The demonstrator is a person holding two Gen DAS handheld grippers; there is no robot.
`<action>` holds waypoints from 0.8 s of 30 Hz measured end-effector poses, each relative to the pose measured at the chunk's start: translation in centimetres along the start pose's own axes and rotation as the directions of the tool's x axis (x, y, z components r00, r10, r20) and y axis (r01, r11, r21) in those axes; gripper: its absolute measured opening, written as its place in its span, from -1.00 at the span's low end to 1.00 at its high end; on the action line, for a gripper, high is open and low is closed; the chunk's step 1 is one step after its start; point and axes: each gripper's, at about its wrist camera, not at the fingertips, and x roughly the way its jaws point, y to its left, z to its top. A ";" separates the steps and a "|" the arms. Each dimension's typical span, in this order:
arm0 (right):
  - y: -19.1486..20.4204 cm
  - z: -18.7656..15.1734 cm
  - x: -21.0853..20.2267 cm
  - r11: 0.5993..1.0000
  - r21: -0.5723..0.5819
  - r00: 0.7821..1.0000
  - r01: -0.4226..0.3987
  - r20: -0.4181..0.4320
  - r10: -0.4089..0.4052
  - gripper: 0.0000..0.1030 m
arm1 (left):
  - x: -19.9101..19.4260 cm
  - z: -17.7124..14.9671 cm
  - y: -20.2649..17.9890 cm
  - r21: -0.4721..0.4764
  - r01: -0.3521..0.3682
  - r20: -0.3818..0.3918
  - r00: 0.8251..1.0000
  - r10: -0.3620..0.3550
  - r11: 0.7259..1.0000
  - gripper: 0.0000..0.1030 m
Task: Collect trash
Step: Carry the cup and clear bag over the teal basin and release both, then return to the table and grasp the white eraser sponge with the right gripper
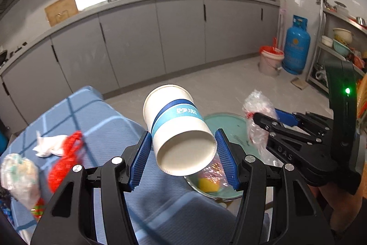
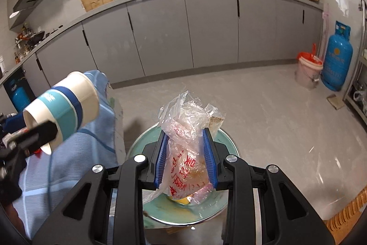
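Note:
My left gripper (image 1: pixel 183 141) is shut on a white paper cup (image 1: pixel 177 128) with a blue band, held on its side above the table's right edge; it also shows in the right wrist view (image 2: pixel 62 108). My right gripper (image 2: pixel 185 139) is shut on a crumpled clear plastic bag (image 2: pixel 188 130) with red print, held over a round green basin (image 2: pixel 226 141). In the left wrist view the bag (image 1: pixel 258 116) and right gripper (image 1: pixel 259 121) hang over the basin (image 1: pixel 226 124), which holds a yellow scrap (image 1: pixel 207 184).
The table has a blue checked cloth (image 1: pixel 101 121). On its left lie a white tissue (image 1: pixel 49 146), a red net bag (image 1: pixel 65 160) and a clear wrapper (image 1: pixel 19 176). Grey cabinets (image 1: pixel 160 38), a pink bucket (image 1: pixel 270 60) and a blue gas cylinder (image 1: pixel 296 45) stand behind.

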 end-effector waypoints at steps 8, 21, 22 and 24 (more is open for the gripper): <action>-1.1 -0.2 1.9 1.000 0.003 1.000 0.021 -0.004 -0.021 -0.33 | 3.1 -0.5 -1.6 0.033 0.028 -0.037 0.999 -0.027 0.999 0.11; -2.6 -0.6 2.6 0.998 0.055 0.999 0.041 0.006 -0.042 0.40 | 3.8 -0.8 0.0 -0.008 0.007 -0.037 0.999 -0.007 1.000 0.60; -2.7 -0.7 2.5 0.997 0.061 0.999 0.044 0.007 -0.044 0.44 | 3.7 -0.8 0.3 -0.013 0.000 -0.037 0.999 0.000 1.000 0.61; -2.9 -0.8 2.1 0.996 0.077 0.999 0.050 0.007 -0.051 0.48 | 3.4 -0.9 0.7 -0.020 -0.022 -0.041 0.999 0.021 1.000 0.61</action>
